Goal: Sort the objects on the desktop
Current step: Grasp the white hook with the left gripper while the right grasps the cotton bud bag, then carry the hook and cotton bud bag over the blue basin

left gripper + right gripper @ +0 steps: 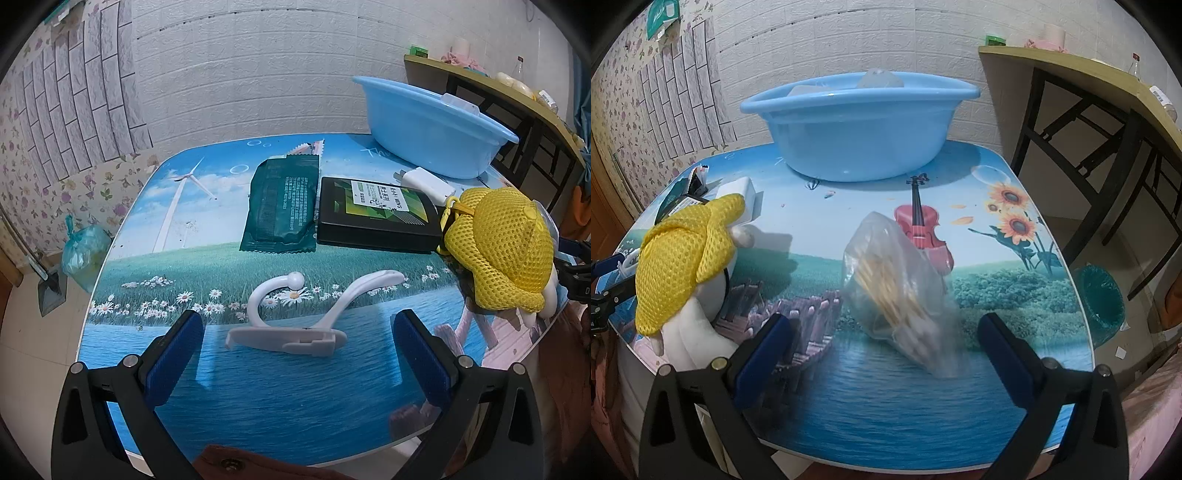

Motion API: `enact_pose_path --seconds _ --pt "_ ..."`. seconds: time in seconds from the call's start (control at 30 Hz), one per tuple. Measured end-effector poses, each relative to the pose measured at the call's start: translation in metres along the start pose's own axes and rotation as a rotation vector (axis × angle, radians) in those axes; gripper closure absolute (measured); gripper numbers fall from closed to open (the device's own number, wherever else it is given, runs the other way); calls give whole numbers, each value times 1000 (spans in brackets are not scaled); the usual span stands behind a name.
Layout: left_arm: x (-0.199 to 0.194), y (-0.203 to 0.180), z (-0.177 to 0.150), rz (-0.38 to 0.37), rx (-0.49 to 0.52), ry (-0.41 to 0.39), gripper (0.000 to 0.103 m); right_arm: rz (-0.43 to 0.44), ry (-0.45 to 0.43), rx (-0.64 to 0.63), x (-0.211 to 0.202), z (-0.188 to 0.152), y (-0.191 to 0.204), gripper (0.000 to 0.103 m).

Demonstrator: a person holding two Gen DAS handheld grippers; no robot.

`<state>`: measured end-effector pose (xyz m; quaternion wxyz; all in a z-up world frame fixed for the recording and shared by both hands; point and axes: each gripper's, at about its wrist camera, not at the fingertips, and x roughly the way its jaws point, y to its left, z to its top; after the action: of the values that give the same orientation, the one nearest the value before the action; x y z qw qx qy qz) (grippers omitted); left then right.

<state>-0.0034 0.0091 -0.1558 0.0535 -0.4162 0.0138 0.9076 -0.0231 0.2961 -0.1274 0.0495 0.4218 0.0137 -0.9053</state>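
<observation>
I have both tongs spread wide and holding nothing, poised over the near edge of the glossy printed table (295,413). The sorting looks barely started to me: most items lie loose, and only a couple of pale things I cannot identify sit in the light blue plastic basin (857,125) at the far side.

Just ahead of my left gripper (298,349), between its blue ribbed pads and a little beyond them, lies a white hard-plastic double hook with curled arms on a flat base (291,325). Farther out sit a dark green crinkled foil packet (282,206) and a flat black box with a green and white label (376,218); behind that box is a white plug-like block (424,182).

Ahead of my right gripper (884,349), a clear thin plastic bag of pale yellow sticks (894,284) leans on the table, its lower end reaching between the jaws. I cannot tell whether the pads touch it; they do not look pressed on it. Off to that gripper's left stands a white plush toy draped in yellow mesh fabric (683,258).

I judge this to be the choosing step. Next I would close on the bag's firm stick bundle rather than the slack film, which could slip, then carry it to the basin. The hook is rigid and smooth, so I would pinch its flat base.
</observation>
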Motion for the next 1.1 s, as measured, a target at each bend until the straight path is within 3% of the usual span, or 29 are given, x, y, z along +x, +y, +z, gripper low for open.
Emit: enact_pose_path --seconds 0.1,0.3,0.37,0.4,0.5,0.6,0.63,0.87,1.1 --pt "0 0 0 1 0 1 0 -12 -4 6 -1 0 -1 3" --pt "-1 -1 0 5 -2 5 0 -4 -24 7 -5 3 -3 29" --pt "-2 -1 -1 5 -1 6 1 8 -33 16 -7 3 -5 41" --pt "-3 -1 -1 2 -1 4 3 20 -37 23 -8 3 -7 51" --pt "-7 -4 -2 -10 12 -12 17 39 -45 55 -9 4 -12 64" --pt "-11 -6 -3 -23 29 -27 40 45 -50 80 -11 3 -16 74" --pt "-12 -7 -3 -25 35 -32 48 52 -54 84 -11 3 -18 76" --pt "-13 -14 -2 2 51 -24 48 68 -87 74 -20 5 -15 79" --pt "-26 -8 8 -12 2 -57 48 91 -125 67 -32 10 -12 80"
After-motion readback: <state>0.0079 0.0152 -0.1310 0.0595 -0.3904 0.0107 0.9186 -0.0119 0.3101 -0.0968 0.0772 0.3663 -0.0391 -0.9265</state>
